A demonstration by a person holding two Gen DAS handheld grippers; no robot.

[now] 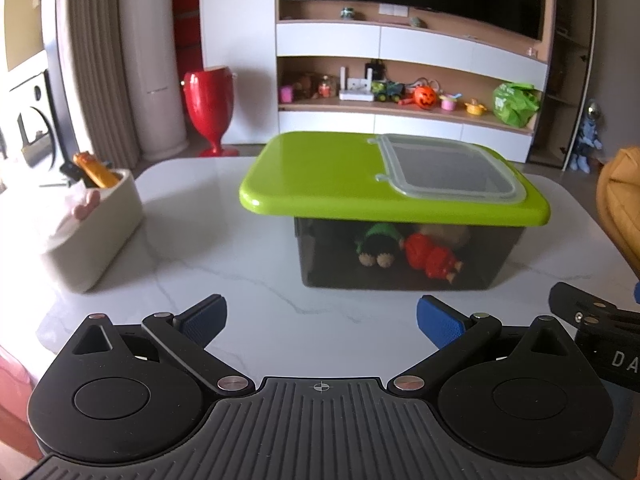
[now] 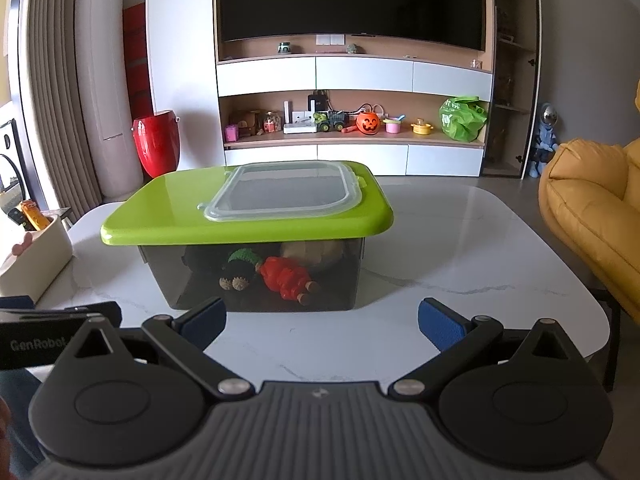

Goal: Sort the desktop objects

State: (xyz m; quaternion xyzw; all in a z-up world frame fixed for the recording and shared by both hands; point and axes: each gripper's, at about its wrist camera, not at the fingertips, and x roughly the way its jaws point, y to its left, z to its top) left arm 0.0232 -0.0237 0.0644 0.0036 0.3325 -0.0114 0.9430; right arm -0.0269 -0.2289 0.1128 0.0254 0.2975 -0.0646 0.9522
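Both tools low over the near edge of the desk (image 2: 460, 248), side by side. Left tool (image 1: 320, 322): blue pads spread wide, nothing between them. Right tool (image 2: 322, 322): same, spread and empty.

Landmark is the smoke-tinted storage box (image 2: 256, 276), mid-desk, just beyond both tools. Green lid (image 2: 168, 216) seated on it, with a clear inset flap (image 2: 284, 192) closed. Inside the box, seen through the front wall: a green-and-black knitted doll (image 2: 240, 270) lying beside a red doll (image 2: 286, 276), with a tan soft thing behind them, unclear what.

Left of the box, apart from it: white bin (image 1: 86, 236) holding an orange item and dark bits. Behind the box, off the desk: toy shelf under a TV.
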